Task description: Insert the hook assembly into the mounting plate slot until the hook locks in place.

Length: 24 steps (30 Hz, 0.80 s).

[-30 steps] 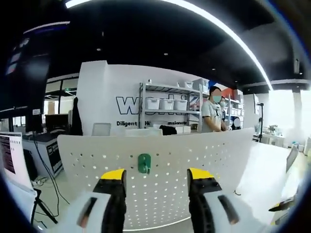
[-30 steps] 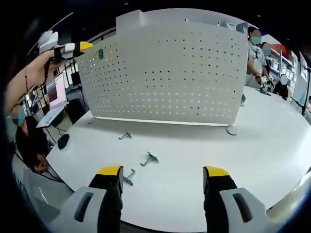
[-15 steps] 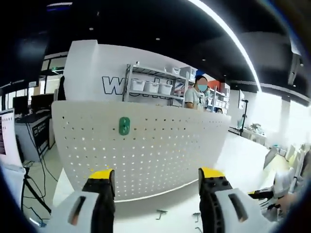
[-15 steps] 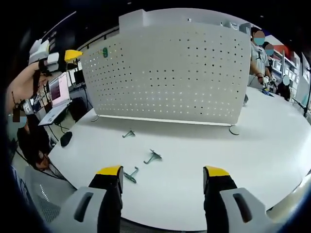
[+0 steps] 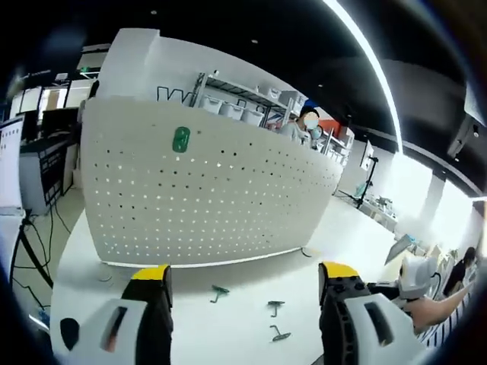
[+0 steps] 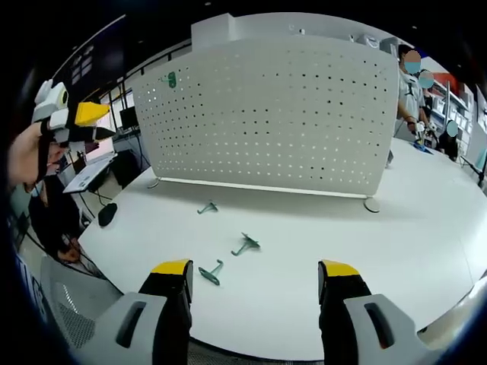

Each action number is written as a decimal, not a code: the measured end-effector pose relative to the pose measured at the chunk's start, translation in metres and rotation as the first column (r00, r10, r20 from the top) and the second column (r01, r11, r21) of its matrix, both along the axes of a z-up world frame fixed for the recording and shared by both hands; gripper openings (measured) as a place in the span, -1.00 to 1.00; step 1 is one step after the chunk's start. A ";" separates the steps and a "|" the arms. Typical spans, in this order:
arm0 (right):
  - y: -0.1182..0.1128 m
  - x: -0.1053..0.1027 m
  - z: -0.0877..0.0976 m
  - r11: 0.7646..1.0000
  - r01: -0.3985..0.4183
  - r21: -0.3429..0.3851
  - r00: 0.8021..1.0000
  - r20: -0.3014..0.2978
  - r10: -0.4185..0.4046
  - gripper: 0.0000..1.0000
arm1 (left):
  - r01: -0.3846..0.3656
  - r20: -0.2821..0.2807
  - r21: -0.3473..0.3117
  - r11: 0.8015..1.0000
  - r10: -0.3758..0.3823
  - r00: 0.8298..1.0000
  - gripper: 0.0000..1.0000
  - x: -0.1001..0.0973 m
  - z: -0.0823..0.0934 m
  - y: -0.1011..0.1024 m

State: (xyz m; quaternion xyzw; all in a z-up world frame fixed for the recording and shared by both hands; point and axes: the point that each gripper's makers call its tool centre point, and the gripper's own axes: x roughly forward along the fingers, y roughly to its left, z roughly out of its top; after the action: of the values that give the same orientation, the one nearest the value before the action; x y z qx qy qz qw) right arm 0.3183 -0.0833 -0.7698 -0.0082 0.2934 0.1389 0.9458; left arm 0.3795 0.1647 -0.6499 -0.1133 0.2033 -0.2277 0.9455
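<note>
Pegboard (image 6: 274, 114), a white perforated sheet-metal plate, stands upright on the smooth white bench (image 6: 319, 251); one green hook (image 5: 181, 140) sits near its top edge. Three thin green hooks (image 6: 245, 244) lie loose on the bench. Left claw (image 5: 245, 277) and right claw (image 6: 256, 274) both gape, released.

Perforated mounting plate (image 6: 274, 114) upright on the table (image 6: 426, 228), one hook (image 6: 170, 79) on its upper left; three hooks (image 6: 245, 244) on the table before it; people behind, right.
</note>
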 end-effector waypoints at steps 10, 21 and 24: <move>0.006 -0.002 -0.002 1.000 -0.021 0.002 1.000 0.002 0.021 0.28 | -0.001 -0.048 -0.031 1.000 -0.001 0.999 0.71 -0.013 -0.012 0.000; 0.017 -0.004 -0.005 0.998 -0.045 0.043 0.999 -0.009 0.045 0.27 | 0.019 -0.118 -0.056 0.998 -0.025 0.993 0.79 -0.031 -0.036 -0.012; 0.020 -0.004 -0.007 0.997 -0.053 0.050 0.998 -0.017 0.054 0.27 | 0.014 -0.140 -0.066 0.998 -0.023 0.990 0.82 -0.037 -0.043 -0.012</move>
State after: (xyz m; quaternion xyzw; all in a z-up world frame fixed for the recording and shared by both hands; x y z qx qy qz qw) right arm 0.3140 -0.0633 -0.7771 0.0088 0.2983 0.1714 0.9389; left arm 0.3429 0.1523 -0.6932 -0.1579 0.2628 -0.2346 0.9225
